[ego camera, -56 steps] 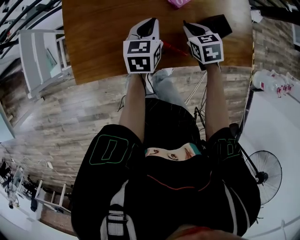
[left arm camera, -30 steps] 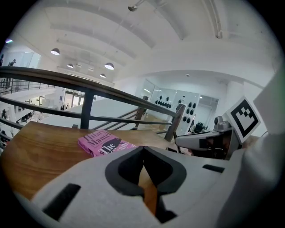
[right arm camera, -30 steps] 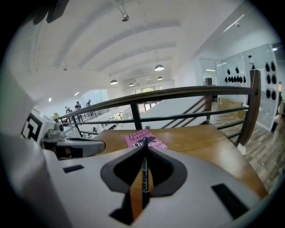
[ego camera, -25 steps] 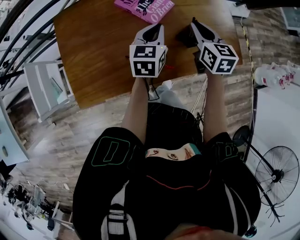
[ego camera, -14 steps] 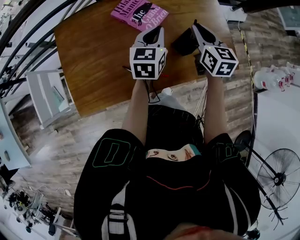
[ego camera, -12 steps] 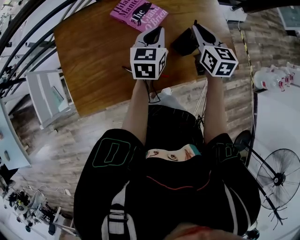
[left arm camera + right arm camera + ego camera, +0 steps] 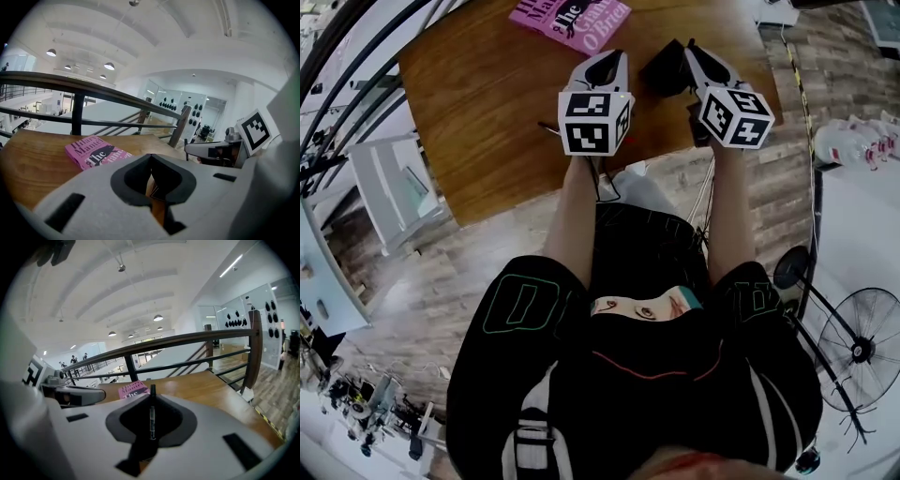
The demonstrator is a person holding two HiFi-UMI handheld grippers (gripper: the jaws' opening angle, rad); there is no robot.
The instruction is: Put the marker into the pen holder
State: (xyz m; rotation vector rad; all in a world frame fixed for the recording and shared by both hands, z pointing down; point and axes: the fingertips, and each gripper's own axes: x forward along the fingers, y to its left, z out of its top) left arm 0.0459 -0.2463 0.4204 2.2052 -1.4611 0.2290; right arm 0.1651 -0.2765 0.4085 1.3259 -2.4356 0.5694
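The right claw point(image 7: 151, 397) was clamped on the black marker point(image 7: 152, 422), which stood upright between its jaws, so the pickup looked done. The black pen holder point(image 7: 661, 73) sat on the wooden tabletop point(image 7: 487, 112) just beside that claw's tip, between the two claws. The marker was not yet in it, so lowering it in and letting go remained. The left claw point(image 7: 150, 158) was closed on nothing. A pink book point(image 7: 570, 19) lay farther back.

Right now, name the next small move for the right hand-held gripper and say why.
Probably ease the right hand-held gripper a little to its left, over the pen holder, then lower the marker in. Its jaws are shut on the marker, and in the head view the black pen holder sits just left of its tip.
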